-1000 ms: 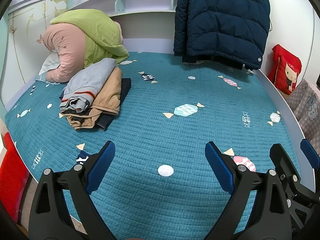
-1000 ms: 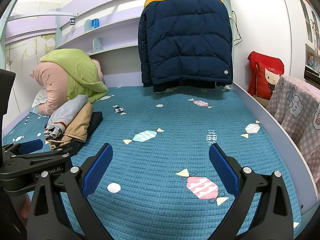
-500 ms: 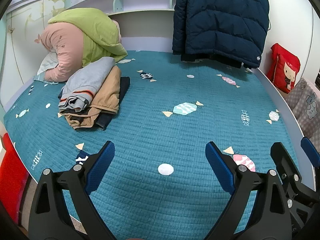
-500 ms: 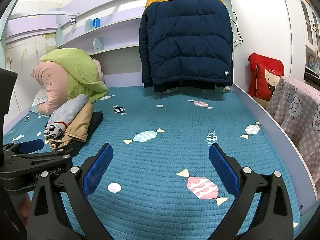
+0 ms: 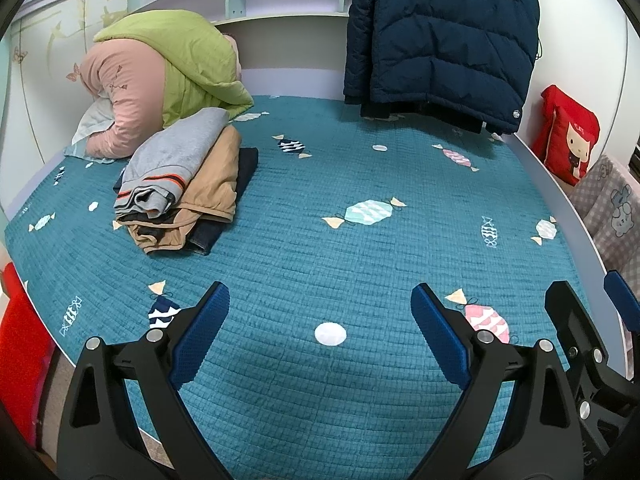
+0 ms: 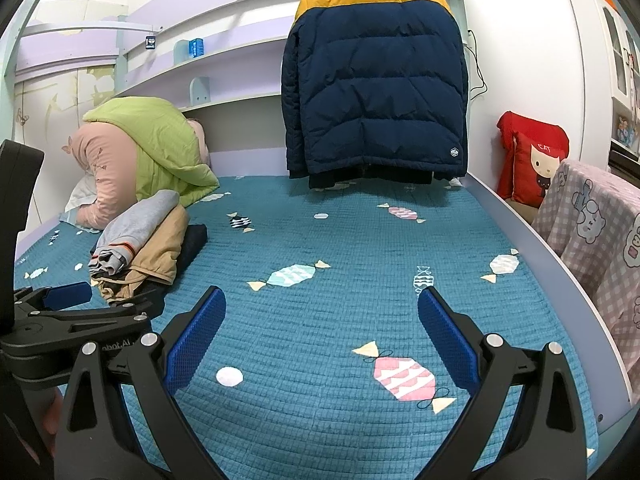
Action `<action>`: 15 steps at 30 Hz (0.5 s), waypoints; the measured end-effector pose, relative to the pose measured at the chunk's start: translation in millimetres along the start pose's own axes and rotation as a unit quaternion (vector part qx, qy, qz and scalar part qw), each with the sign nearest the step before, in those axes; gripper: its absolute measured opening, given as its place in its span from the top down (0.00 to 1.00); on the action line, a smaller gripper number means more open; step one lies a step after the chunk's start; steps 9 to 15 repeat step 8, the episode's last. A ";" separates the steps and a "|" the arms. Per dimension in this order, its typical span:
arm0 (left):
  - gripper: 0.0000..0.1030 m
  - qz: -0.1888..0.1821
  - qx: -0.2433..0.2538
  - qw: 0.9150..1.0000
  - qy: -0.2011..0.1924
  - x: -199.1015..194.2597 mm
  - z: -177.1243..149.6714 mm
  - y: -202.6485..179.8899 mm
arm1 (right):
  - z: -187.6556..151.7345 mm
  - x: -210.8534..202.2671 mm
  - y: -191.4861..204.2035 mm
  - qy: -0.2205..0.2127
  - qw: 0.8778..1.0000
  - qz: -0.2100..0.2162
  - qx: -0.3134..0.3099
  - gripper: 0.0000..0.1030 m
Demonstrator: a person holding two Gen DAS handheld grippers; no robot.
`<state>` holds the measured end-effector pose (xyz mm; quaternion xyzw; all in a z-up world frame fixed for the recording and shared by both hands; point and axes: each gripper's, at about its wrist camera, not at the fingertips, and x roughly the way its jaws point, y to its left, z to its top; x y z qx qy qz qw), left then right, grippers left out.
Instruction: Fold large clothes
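The left claw hovered low over the teal quilted bed cover, its blue-padded jaws spread wide and empty. Far left, a folded stack of grey, tan and dark clothes lay with its long axis running away toward the headboard. The right claw gaped equally, holding nothing. Behind hung a navy-and-yellow puffer jacket; the red cushion read "CAT".

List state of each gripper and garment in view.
left gripper: open, empty, above the bedspread
right gripper: open, empty
puffer jacket: hanging, unfolded
clothes stack: folded, grey garment on top, on the bedspread
green and pink bedding: bunched in a heap behind the stack
checked cloth: draped at the right of the bed
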<state>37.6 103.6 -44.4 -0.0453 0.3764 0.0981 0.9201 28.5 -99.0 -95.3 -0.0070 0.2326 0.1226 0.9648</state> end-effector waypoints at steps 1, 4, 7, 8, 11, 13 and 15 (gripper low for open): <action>0.10 0.002 0.000 1.000 0.000 -0.6 -0.1 -1.1 | 0.0 -0.3 0.7 0.000 1.000 0.000 0.000 0.09; 0.10 0.003 0.001 1.000 0.000 -0.3 -0.6 -1.2 | 0.0 -0.1 0.2 0.001 1.000 0.000 0.001 0.09; 0.10 0.001 0.001 1.000 0.001 0.1 -0.8 -1.6 | -0.3 -1.6 2.1 0.001 1.000 -0.001 0.002 0.09; 0.10 0.001 0.002 1.000 0.001 -0.1 -1.3 -0.9 | -0.3 -1.6 2.1 0.001 1.000 -0.001 0.002 0.09; 0.10 0.001 0.002 1.000 0.001 -0.1 -1.3 -0.9 | -0.3 -1.6 2.1 0.001 1.000 -0.001 0.002 0.09; 0.10 0.001 0.002 1.000 0.001 -0.1 -1.3 -0.9 | -0.3 -1.6 2.1 0.001 1.000 -0.001 0.002 0.09; 0.10 0.001 0.002 1.000 0.001 -0.1 -1.3 -0.9 | -0.3 -1.6 2.1 0.001 1.000 -0.001 0.002 0.09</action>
